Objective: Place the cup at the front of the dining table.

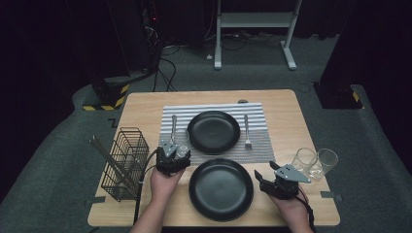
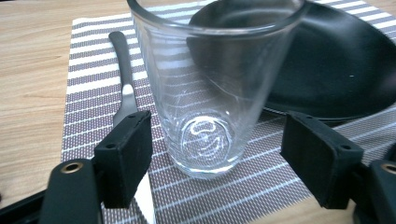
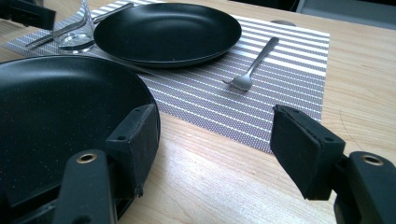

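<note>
step: setting the table; looked like the glass (image 2: 205,93) had just been put down or was about to be picked up, hard to say which
glass place: stood upright on the mat (image 1: 252,145), left of the far plate (image 1: 214,132), just beside the knife (image 2: 125,84)
left gripper (image 2: 215,154): jaws wide, one on each side of the glass, pads not pressing on it
right gripper (image 3: 215,144): jaws wide, held nothing, left pad close by the rim of the near plate (image 3: 56,107), over bare table (image 3: 364,93)
next move: if lifting, squeeze softly low on the glass and keep it upright; if done, pull straight back, no bumping the knife
glass look: clear, smooth, round, wider at the top, thick bottom
plates: black, round, shiny, low rim
mat: woven, grey and white stripes, flat
fork (image 3: 254,65): silver metal, thin, lay right of the far plate
other things: two more clear glasses (image 1: 315,161) at the right edge, a black wire basket (image 1: 125,162) at the left
table: light wood, smooth
</note>
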Demonstrator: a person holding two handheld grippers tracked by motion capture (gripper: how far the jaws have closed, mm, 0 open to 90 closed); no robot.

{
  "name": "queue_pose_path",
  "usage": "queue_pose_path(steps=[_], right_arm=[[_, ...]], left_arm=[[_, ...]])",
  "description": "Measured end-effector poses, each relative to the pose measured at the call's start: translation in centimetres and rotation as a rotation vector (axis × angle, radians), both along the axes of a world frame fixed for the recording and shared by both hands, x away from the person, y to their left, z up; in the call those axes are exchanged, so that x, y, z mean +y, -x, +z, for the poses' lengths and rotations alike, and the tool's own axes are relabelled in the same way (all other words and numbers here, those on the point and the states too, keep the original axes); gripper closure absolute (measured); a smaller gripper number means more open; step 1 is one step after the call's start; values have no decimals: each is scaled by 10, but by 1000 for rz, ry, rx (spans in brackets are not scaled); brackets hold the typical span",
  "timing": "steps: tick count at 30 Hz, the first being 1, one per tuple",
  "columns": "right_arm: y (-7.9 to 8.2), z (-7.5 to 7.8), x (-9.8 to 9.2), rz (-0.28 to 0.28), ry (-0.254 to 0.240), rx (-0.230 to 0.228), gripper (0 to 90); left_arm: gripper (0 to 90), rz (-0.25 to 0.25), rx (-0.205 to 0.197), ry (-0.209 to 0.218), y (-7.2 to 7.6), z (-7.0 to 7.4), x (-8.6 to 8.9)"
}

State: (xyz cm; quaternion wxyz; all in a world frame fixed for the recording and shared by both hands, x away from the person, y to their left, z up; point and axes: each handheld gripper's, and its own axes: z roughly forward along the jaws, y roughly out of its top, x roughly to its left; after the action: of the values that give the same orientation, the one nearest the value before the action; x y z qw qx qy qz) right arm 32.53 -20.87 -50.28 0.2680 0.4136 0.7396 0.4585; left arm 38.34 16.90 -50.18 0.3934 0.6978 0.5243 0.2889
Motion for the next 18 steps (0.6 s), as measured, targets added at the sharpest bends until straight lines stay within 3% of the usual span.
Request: queue_pose_path(steps=[4, 11, 18], right_arm=[[-1, -1, -2, -4, -4, 10, 328], [-1, -4, -2, -6, 1, 22, 332], [-7, -14, -2, -31, -3, 87, 338]], left_arm=[[332, -14, -19, 18, 15, 3, 3], [408, -49, -19, 6, 44, -1, 9], [412, -115, 70, -40, 65, -9, 16]])
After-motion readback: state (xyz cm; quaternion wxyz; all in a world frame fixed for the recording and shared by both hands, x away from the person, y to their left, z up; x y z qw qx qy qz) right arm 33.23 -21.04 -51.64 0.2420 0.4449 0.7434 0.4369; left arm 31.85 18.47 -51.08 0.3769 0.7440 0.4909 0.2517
